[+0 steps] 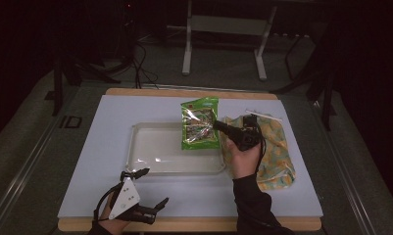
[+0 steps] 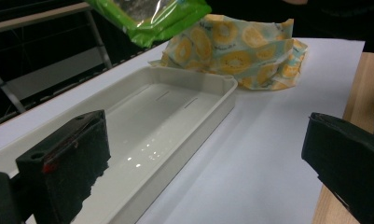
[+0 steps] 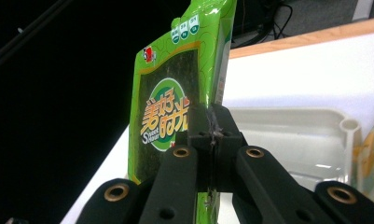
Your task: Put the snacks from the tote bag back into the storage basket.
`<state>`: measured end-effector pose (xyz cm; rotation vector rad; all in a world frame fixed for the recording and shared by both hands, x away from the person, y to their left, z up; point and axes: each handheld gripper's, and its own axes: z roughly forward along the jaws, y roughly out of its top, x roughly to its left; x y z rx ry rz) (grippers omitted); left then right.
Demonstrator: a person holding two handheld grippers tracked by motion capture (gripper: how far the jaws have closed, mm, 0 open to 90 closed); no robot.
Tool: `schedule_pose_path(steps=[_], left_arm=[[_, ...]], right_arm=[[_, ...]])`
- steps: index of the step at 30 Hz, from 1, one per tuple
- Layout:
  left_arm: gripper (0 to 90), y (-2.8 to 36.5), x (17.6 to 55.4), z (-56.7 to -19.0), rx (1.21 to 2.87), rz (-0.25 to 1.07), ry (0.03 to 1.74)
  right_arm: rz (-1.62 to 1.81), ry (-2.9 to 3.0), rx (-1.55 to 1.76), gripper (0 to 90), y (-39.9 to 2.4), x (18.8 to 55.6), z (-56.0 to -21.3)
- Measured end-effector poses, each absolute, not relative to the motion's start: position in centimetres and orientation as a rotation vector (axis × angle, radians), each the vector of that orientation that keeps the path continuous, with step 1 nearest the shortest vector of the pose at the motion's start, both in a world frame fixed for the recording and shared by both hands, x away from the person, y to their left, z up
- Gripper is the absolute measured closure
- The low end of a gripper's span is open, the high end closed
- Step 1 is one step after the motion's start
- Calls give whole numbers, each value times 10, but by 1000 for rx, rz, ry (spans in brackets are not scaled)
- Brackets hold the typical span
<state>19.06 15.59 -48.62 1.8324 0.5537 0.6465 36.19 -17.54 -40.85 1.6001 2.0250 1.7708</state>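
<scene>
One green foil seaweed packet [image 3: 175,98] sits clamped in the right gripper [image 3: 213,133] above one shallow white plastic tray [image 1: 150,152]; one lemon-print fabric bag [image 1: 275,147] lies beside it, and the left gripper [image 1: 150,188] gapes wide, holding nothing.

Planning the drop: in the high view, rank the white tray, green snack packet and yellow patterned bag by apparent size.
1. White tray, clearly largest.
2. Yellow patterned bag.
3. Green snack packet, though it is held up nearer the camera, so its rank against the bag is unsure.

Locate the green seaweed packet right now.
High view: the green seaweed packet is right of centre, clamped in the right tongs over the right end of the white tray, just left of the lemon-print bag.
</scene>
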Motion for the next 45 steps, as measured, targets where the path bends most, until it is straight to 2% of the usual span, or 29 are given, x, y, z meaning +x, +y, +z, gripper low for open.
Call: schedule_pose_path(steps=[20, 45], left_arm=[[15, 156, 191, -486, 1826, 644, 550], [15, 155, 191, -486, 1833, 644, 546]], right_arm=[[1747, 2055, 1742, 889, -159, 362, -467], [1634, 2123, 1814, 889, -162, 356, -501]])
